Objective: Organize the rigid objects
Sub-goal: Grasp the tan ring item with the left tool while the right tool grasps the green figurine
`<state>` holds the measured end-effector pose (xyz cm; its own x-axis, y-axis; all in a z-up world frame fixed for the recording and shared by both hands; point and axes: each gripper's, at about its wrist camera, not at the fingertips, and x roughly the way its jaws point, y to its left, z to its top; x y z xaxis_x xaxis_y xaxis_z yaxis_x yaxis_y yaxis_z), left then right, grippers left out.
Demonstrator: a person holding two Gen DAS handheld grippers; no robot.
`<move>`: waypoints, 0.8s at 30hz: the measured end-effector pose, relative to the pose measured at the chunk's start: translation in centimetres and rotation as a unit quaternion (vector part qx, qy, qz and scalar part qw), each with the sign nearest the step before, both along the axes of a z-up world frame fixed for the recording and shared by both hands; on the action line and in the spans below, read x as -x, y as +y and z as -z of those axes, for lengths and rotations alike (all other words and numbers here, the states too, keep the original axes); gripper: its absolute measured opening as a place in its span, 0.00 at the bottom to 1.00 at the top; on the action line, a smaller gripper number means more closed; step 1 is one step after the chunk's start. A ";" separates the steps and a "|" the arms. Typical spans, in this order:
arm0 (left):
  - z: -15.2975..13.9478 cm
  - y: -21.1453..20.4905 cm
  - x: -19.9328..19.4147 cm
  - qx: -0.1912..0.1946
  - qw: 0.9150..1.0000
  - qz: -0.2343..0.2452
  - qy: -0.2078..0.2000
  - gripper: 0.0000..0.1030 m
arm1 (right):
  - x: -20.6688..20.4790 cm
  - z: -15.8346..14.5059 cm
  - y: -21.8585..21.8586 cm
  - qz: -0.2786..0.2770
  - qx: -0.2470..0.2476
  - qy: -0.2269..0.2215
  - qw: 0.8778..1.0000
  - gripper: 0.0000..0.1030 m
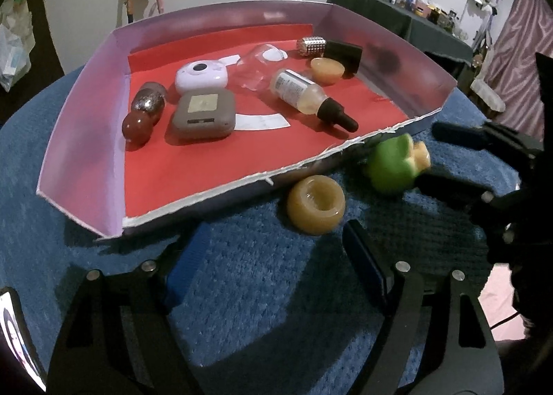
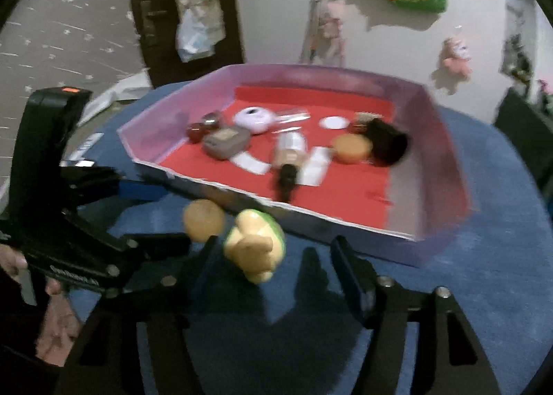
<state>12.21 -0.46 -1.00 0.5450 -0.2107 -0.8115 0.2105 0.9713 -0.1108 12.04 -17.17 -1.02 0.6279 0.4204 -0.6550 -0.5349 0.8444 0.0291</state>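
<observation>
The right-wrist view is smeared by motion blur, so the tray's (image 1: pixel 86 139) contents read clearly only from the left; the green-and-cream toy (image 2: pixel 254 246) lies on the blue cloth (image 1: pixel 259 291) just outside the tray's torn front wall, between the right gripper's (image 2: pixel 276 270) parted jaws, contact unclear; two amber rings, one beside the toy (image 1: pixel 316 205), one inside (image 1: pixel 326 70); the left gripper (image 1: pixel 276 256) stands apart, empty.

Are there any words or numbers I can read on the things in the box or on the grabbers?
None can be read.
Clear dropper bottle with the dark cap: its white label has print, too small.
Left gripper, black: white lettering on its arm, too blurred.
Grey square case: pale sticker, nothing legible.
</observation>
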 end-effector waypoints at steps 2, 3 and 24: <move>0.1 -0.3 -0.1 -0.004 1.000 0.003 0.000 0.76 | -0.1 0.0 -1.1 0.014 -0.001 0.006 1.000 0.70; 0.1 -0.5 -0.2 -0.008 1.000 0.004 0.000 0.76 | -0.2 0.1 -1.5 0.012 -0.004 0.013 1.000 0.70; -0.1 -2.4 0.2 -0.004 0.999 0.013 -0.033 0.35 | -2.4 2.0 0.6 -0.024 -0.049 0.063 0.997 0.48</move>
<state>12.03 -2.89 -0.92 0.5919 -0.2186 -0.7758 0.2422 0.9663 -0.0875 14.48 -16.58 -3.05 0.5213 0.5135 -0.6816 -0.5607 0.8082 0.1801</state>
